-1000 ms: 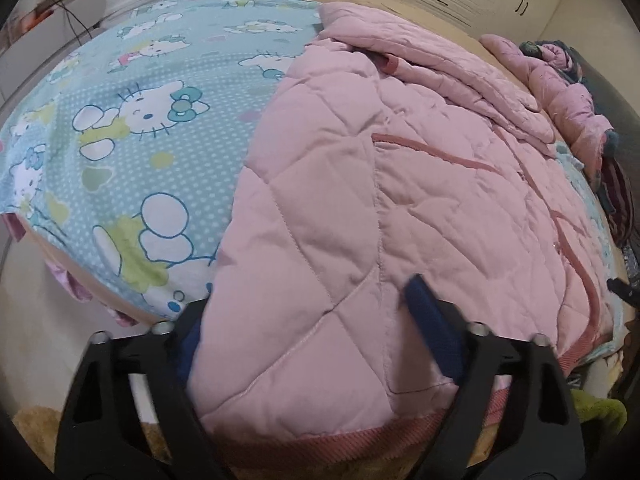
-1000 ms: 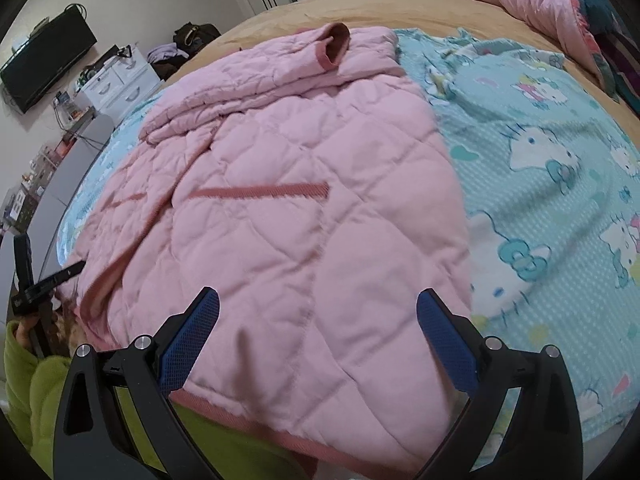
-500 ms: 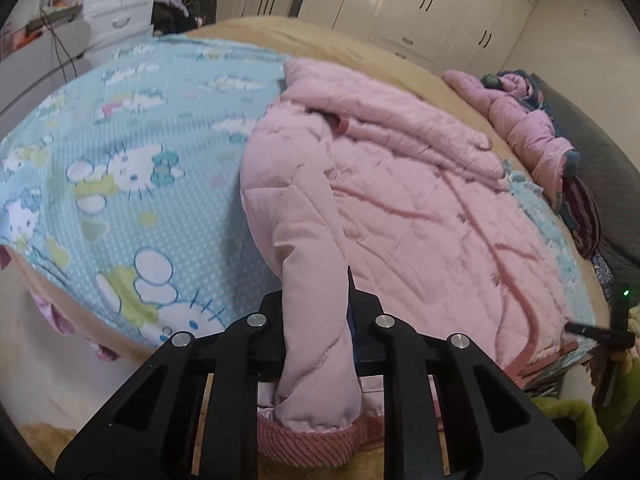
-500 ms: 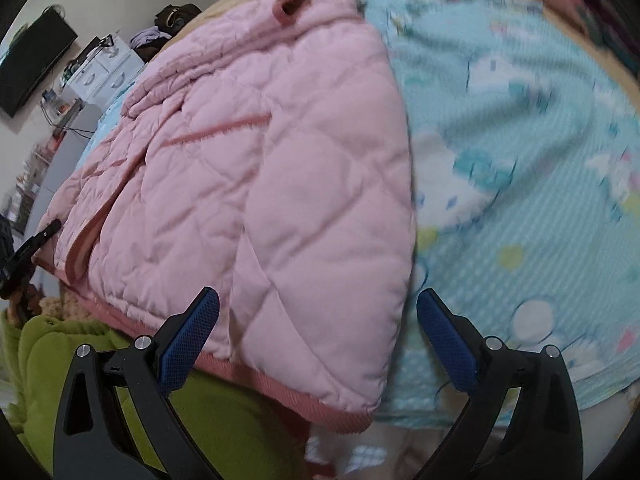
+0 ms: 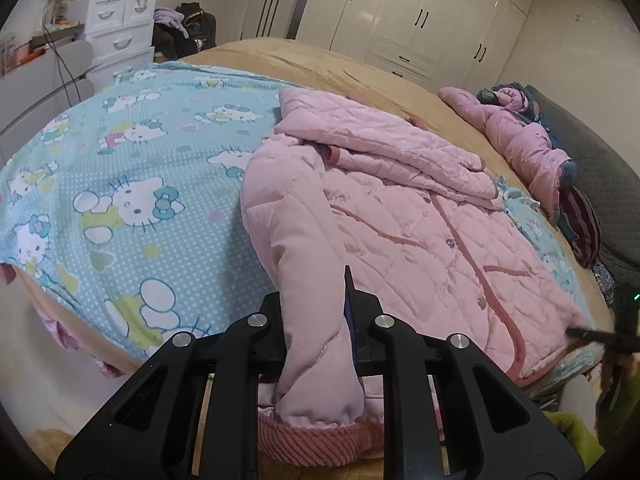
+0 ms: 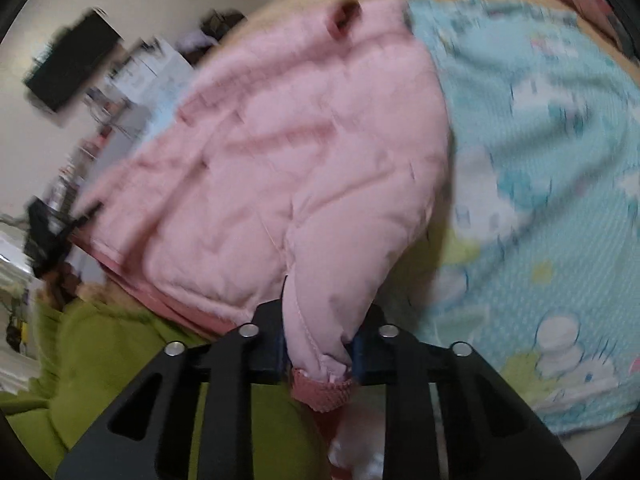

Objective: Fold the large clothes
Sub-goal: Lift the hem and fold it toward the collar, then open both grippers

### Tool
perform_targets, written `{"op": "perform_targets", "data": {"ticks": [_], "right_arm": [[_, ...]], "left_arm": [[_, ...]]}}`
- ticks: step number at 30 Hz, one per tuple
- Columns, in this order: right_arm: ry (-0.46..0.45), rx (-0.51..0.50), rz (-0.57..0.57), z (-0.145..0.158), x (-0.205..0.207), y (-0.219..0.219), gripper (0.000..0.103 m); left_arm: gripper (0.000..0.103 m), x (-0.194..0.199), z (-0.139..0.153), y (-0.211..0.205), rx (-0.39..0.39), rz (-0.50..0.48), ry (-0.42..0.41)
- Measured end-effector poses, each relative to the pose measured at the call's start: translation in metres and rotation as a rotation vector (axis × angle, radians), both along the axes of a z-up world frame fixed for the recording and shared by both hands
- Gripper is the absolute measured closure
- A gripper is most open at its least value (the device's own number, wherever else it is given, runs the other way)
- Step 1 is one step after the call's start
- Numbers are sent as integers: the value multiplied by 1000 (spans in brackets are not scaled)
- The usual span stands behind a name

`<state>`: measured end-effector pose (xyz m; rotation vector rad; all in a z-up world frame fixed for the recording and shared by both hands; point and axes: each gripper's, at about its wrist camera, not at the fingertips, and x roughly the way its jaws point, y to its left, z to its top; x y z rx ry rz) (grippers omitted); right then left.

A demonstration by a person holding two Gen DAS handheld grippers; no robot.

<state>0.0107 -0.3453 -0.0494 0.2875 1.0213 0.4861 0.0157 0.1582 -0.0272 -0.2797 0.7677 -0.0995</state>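
Note:
A pink quilted jacket lies spread on a bed over a blue cartoon-cat sheet. My left gripper is shut on the jacket's lower hem corner, and the fabric bunches up between its blue pads with the ribbed pink hem hanging below. In the blurred right wrist view the jacket fills the middle. My right gripper is closing, and its pads press on the opposite hem corner of the jacket. The other gripper shows as a dark shape at the far right edge of the left wrist view.
A second pink garment lies at the bed's far right beside a dark pillow. White drawers and wardrobes stand behind the bed. A green sleeve sits below the jacket in the right wrist view.
Both grippers went from open over the hem to shut on its corners, the left first. The left lifted its corner, and the right shifted sideways.

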Motion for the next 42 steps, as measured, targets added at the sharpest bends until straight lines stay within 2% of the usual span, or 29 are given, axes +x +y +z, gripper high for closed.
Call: {"op": "perform_targets", "data": {"ticks": [3, 5, 10, 20, 26, 42], "right_arm": [[-126, 56, 1, 34, 7, -3, 84], [-179, 68, 1, 48, 13, -2, 84], [-254, 96, -34, 66, 34, 4, 85], [-292, 174, -156, 83, 70, -12, 85], [-307, 182, -191, 89, 88, -14, 85], [-311, 170, -283, 96, 156, -10, 85]], "left_arm": [[92, 3, 8, 0, -1, 2, -21], [92, 5, 16, -1, 9, 3, -41], [92, 13, 34, -7, 26, 3, -81], [92, 39, 63, -3, 23, 13, -148], [92, 56, 73, -1, 15, 16, -170], [92, 118, 91, -7, 75, 59, -211]]}}
